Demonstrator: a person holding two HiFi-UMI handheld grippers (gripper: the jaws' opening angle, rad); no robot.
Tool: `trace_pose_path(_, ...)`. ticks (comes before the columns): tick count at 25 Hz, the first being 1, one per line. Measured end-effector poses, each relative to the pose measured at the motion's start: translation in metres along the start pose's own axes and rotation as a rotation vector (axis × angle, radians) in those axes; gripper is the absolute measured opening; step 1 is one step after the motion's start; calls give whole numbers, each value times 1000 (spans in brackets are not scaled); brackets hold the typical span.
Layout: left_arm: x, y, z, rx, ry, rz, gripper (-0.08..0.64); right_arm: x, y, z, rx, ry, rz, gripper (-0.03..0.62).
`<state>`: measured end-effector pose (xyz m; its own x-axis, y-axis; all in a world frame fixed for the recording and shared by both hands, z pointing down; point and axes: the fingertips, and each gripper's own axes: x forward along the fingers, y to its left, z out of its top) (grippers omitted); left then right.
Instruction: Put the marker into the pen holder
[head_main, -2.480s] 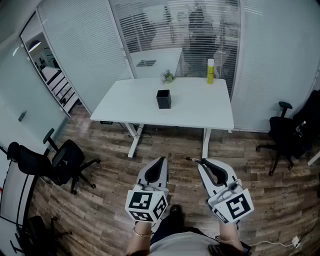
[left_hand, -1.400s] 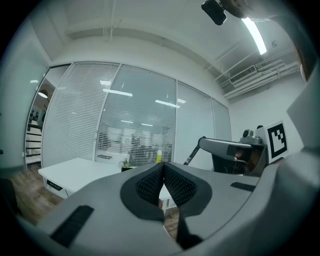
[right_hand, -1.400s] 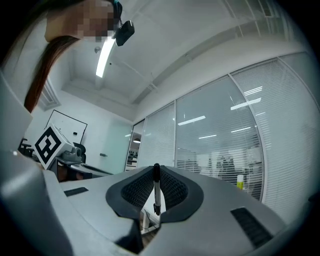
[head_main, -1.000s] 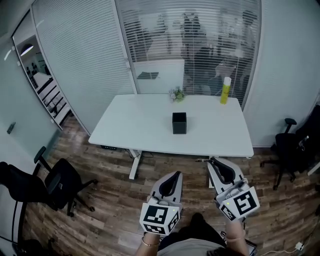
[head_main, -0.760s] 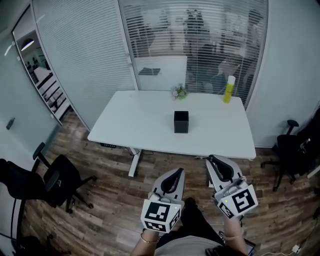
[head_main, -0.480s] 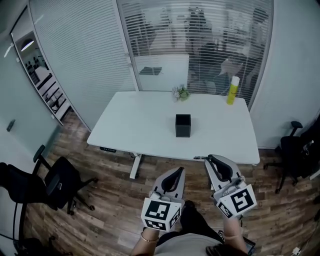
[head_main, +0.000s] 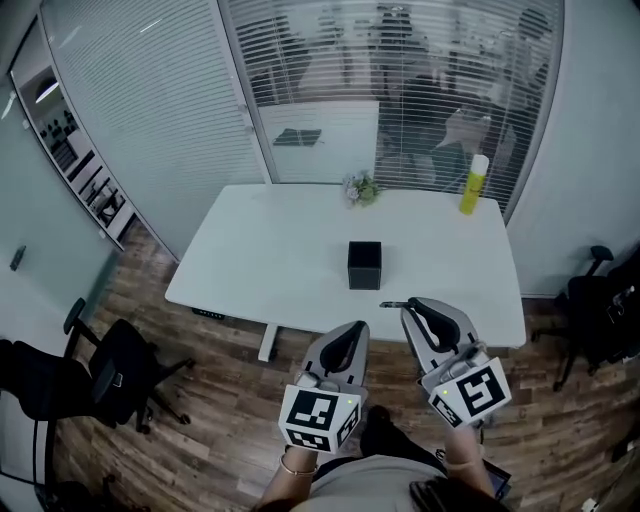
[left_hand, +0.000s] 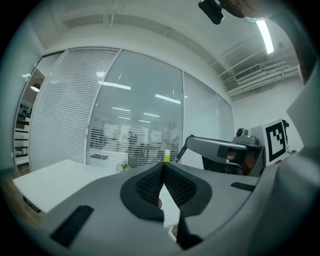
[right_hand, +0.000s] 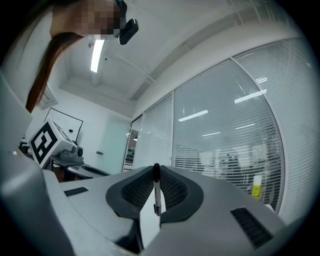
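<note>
Where right gripper (right_hand: 156, 172) clamps it, slim dark marker (right_hand: 157, 196), side clip

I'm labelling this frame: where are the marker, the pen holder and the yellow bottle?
marker (right_hand: 156, 190): right gripper view, middle of its barrel.
pen holder (head_main: 364, 272): head view, its front wall.
yellow bottle (head_main: 472, 192): head view, its body.
</note>
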<state>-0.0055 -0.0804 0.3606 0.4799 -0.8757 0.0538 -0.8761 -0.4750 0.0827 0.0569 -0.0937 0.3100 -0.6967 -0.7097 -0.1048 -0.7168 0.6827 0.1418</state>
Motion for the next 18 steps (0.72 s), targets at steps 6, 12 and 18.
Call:
trace_pose_path(6,35,30,-2,-24,17,30,19,34,-35,-16,16,19,7,60)
trace_pose_path(12,68,59,-1,-5,14,58,20,68,-68,-29,19,18,12,60)
trace_pose_path(18,86,72,-6,-11,21,32,20,97,-74,-42,16,44,1,60)
